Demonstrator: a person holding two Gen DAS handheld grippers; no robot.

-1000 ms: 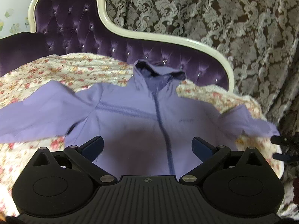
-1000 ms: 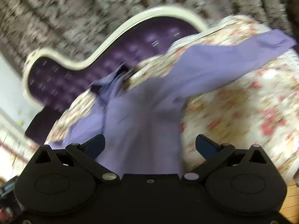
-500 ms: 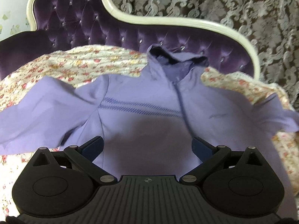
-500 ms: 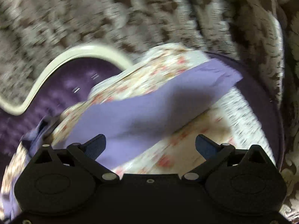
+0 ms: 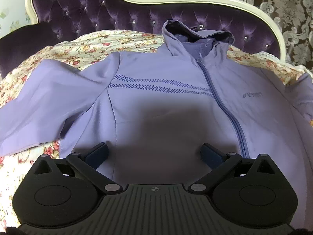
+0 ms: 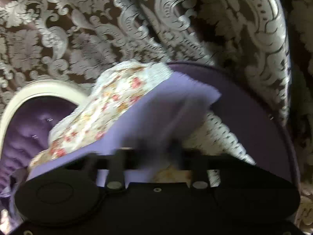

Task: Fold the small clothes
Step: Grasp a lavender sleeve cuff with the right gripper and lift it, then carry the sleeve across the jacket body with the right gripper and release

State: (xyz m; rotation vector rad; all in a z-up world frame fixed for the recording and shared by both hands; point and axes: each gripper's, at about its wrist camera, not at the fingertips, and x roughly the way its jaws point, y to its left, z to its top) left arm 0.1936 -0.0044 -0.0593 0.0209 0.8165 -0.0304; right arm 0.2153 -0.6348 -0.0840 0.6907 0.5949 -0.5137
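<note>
Left wrist view: lilac zip-front hooded jacket (image 5: 166, 90) spread flat, front up, on floral quilted cover (image 5: 93, 45) over purple tufted sofa (image 5: 82, 15); no fold made yet, whole job left. Left gripper (image 5: 154, 152) released above hem. Right gripper (image 6: 156, 152) blurred, seemingly clenched on right sleeve (image 6: 166, 105). No containers visible.

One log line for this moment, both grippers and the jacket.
left gripper: open, over jacket | right gripper: closing on sleeve, blurred | jacket: flat, zipped, unfolded
</note>
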